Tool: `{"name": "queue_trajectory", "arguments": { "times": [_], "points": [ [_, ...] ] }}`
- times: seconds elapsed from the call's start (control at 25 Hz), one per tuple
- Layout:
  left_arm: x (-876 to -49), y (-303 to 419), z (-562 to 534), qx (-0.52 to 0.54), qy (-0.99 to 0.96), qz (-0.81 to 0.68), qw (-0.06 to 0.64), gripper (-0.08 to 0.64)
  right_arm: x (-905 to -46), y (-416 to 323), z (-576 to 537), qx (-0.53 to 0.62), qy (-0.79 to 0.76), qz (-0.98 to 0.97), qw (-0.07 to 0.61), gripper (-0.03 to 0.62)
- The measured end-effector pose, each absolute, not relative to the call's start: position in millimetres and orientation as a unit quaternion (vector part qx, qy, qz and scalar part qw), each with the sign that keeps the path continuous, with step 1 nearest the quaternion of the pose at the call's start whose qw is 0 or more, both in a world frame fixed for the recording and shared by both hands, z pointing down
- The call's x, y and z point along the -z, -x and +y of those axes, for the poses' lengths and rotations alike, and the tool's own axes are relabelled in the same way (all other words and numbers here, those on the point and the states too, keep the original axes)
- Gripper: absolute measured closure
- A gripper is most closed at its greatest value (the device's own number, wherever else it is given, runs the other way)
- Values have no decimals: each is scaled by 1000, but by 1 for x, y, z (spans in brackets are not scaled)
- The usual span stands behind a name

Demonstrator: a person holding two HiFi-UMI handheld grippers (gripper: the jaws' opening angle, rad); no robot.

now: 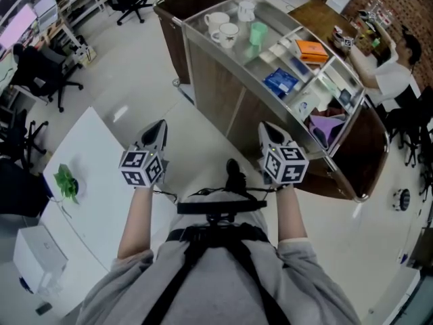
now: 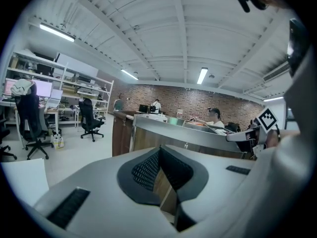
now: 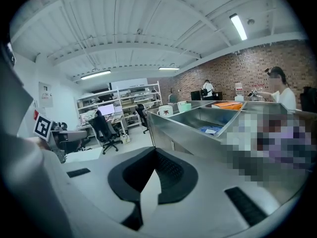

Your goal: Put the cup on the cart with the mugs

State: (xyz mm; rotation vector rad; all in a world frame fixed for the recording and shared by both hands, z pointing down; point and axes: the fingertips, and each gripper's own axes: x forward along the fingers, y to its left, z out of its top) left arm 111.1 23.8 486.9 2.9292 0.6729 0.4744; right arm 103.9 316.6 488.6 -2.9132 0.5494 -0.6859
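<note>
Green translucent plastic cup [image 1: 258, 32] stands in the steel-topped wooden cart's [image 1: 210, 80] end compartment, at three o'clock of the white ceramic mugs [image 1: 226, 34], so placing looks done. Left claw [image 1: 158, 126] and right claw [image 1: 268, 128], both clenched and empty, hang well apart at six o'clock.

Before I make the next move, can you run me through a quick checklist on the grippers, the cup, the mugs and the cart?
1. Left gripper is shut with nothing in it: ok.
2. Right gripper is shut with nothing in it: ok.
3. Green cup stands upright on the cart: ok.
4. The cup sits close beside the white mugs: ok.
5. Both grippers are held apart from the cart, touching nothing: ok.
6. Another cup waiting on the white table: cannot tell; only a small green thing shows there.
</note>
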Motion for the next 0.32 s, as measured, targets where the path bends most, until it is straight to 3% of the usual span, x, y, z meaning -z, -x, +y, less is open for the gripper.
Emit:
{"name": "queue_trajectory", "arguments": {
  "times": [0.32],
  "points": [
    [-491, -111, 23, -158, -961, 221, 51, 558, -490, -110, 306, 226, 954, 192, 45, 584]
  ]
}}
